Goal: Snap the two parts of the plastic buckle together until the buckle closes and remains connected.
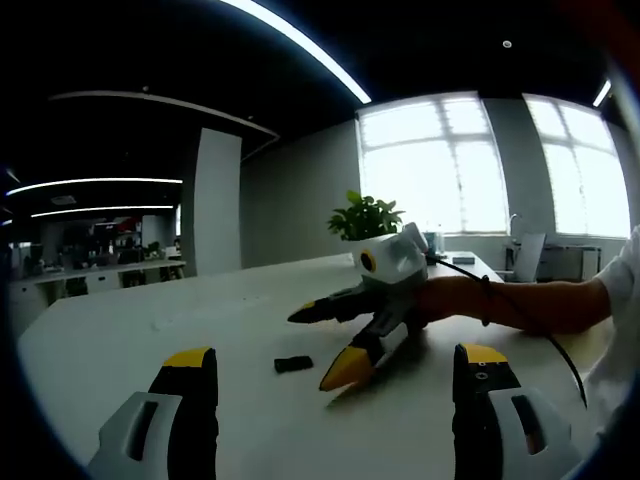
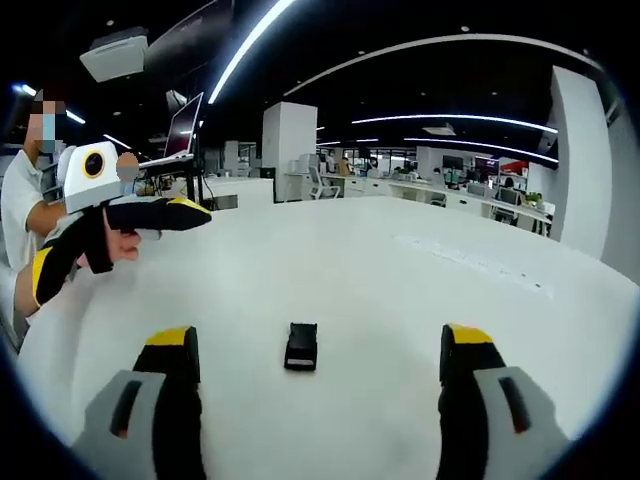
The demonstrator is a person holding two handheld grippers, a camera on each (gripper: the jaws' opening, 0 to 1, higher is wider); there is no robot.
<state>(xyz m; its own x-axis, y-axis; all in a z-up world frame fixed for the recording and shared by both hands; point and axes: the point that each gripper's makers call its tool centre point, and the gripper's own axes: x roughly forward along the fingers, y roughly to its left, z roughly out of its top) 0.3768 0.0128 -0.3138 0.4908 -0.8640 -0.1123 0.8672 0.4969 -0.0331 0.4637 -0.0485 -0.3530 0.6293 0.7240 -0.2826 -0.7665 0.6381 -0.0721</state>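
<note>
On the white desk (image 2: 420,290), well in from its edges, the black buckle (image 2: 301,346) lies alone. The right gripper (image 2: 318,352) hangs before it, jaws wide apart, holding nothing. The left gripper (image 1: 335,368) likewise gapes empty, buckle (image 1: 293,364) beyond.

Buckle (image 2: 301,346) too small; whether two parts joined, cannot tell.

Daylight floods through large blown-out windows (image 1: 495,165) at two o'clock in the left gripper view, while long ceiling light strips (image 2: 245,45) glare overhead. The pale white worktop (image 2: 400,290) gleams evenly, shadows soft; fisheye curvature bends edges, distant office blurred.
</note>
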